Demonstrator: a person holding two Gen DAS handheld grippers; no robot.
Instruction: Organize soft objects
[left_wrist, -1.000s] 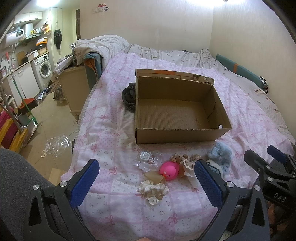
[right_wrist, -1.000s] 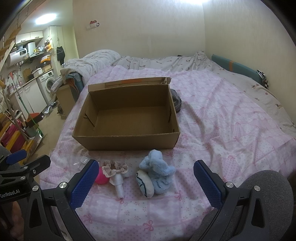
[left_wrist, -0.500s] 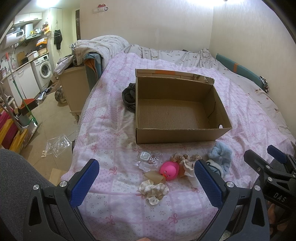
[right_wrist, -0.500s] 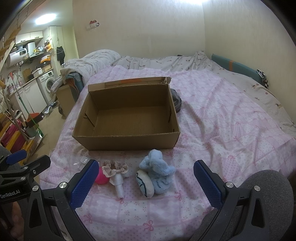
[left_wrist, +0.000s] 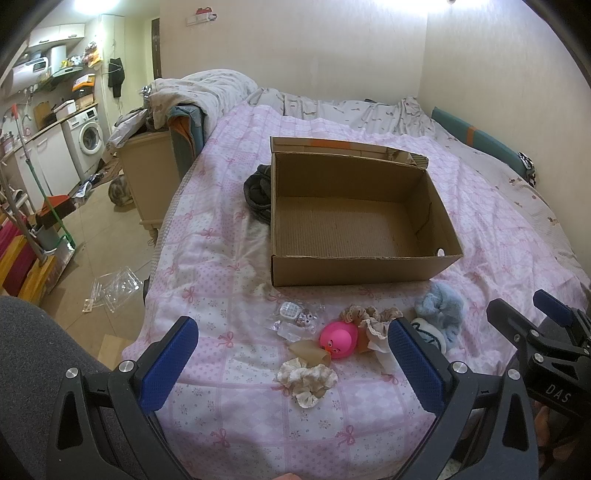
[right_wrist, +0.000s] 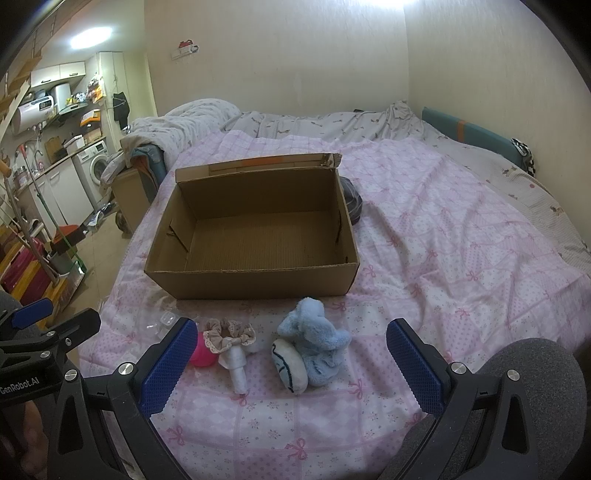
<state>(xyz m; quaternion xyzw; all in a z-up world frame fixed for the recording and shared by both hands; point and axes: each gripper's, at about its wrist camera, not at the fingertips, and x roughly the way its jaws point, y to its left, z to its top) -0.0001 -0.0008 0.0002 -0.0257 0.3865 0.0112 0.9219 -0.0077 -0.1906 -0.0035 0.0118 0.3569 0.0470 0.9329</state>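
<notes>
Currently both the left gripper (left_wrist: 291, 360) and right gripper (right_wrist: 291, 360) hover spread wide, holding nothing; soft toys (right_wrist: 314, 343) lie at 12 o'clock, before a cardboard box (right_wrist: 251, 280).

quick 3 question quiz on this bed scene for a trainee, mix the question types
1. True or false: the cardboard box already holds a soft item.
2. Multiple choice: what lies nearest the left gripper? A) cream scrunchie B) blue plush toy C) dark bundle beside the box
3. Fill in: the pink rubber duck lies on the ____ bedspread.

Key: 1 false, the box is empty. 2 A. 3 pink. Both the left gripper and the right gripper are open and hold nothing.
</notes>
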